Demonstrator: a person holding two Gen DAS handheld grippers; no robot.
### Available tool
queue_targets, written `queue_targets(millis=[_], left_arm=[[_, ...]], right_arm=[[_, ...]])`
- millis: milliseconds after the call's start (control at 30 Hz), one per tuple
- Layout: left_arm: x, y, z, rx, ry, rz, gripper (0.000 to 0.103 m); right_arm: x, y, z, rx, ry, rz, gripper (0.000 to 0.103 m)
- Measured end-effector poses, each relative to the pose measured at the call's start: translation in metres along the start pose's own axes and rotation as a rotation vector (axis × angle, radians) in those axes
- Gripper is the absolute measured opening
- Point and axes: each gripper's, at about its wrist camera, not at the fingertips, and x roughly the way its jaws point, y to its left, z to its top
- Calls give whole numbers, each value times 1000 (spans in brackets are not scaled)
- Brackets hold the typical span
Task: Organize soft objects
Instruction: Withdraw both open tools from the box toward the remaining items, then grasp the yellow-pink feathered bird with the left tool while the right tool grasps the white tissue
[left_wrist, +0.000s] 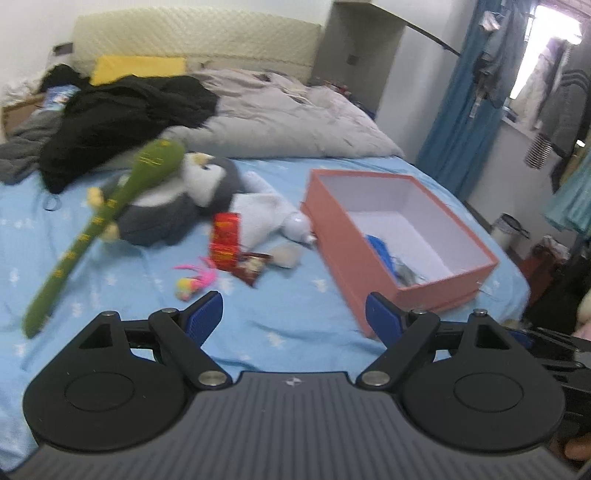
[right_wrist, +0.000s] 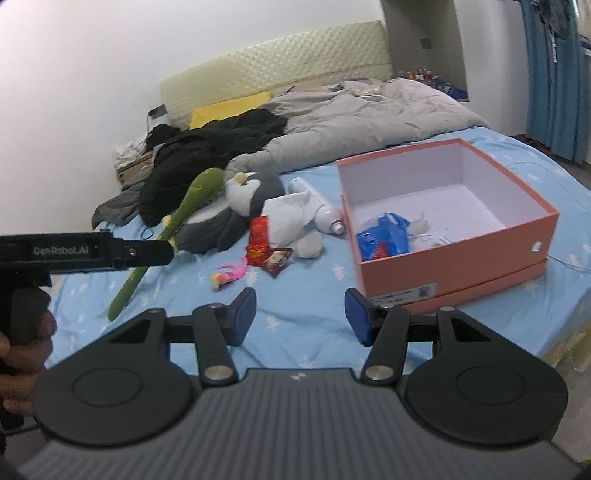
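A wide bed in a pale blue star-print sheet fills the room. At twelve o'clock a cream padded headboard backs onto a plain white wall. A rumpled grey duvet lies toward one o'clock. At two o'clock blue curtains frame a bright window, with clothes hanging beside it.

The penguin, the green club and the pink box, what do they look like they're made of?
Penguin: grey and white plush, fuzzy matte pile, slumped shape.
Green club: probably stuffed fabric, matte, with yellow markings.
Pink box: looks like rigid cardboard, smooth matte, straight walls, white lining.
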Motion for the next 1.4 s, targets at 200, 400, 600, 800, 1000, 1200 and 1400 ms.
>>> queue_targets(millis=[200, 400, 600, 800, 1000, 1200, 1400], left_arm=[[-12, 17, -9, -39, -19, 19, 88], [-1, 36, -22, -89, 2, 33, 88], [35, 60, -24, -118, 37, 62, 88], [84, 83, -20, -129, 63, 69, 88], [134, 105, -17, -152, 87, 74, 88], [182, 125, -16, -162, 121, 86, 87], [225, 142, -13, -165, 149, 74, 84]], right_arm=[[11, 18, -7, -7, 30, 12, 56], [30, 36, -14, -24, 65, 30, 56], [68, 42, -16, -47, 99, 25, 56], [117, 39, -10, -52, 125, 12, 56], [165, 32, 0, -48, 137, -13, 56], [215, 30, 4, -41, 174, -14, 56], [258, 25, 13, -19, 160, -49, 56]])
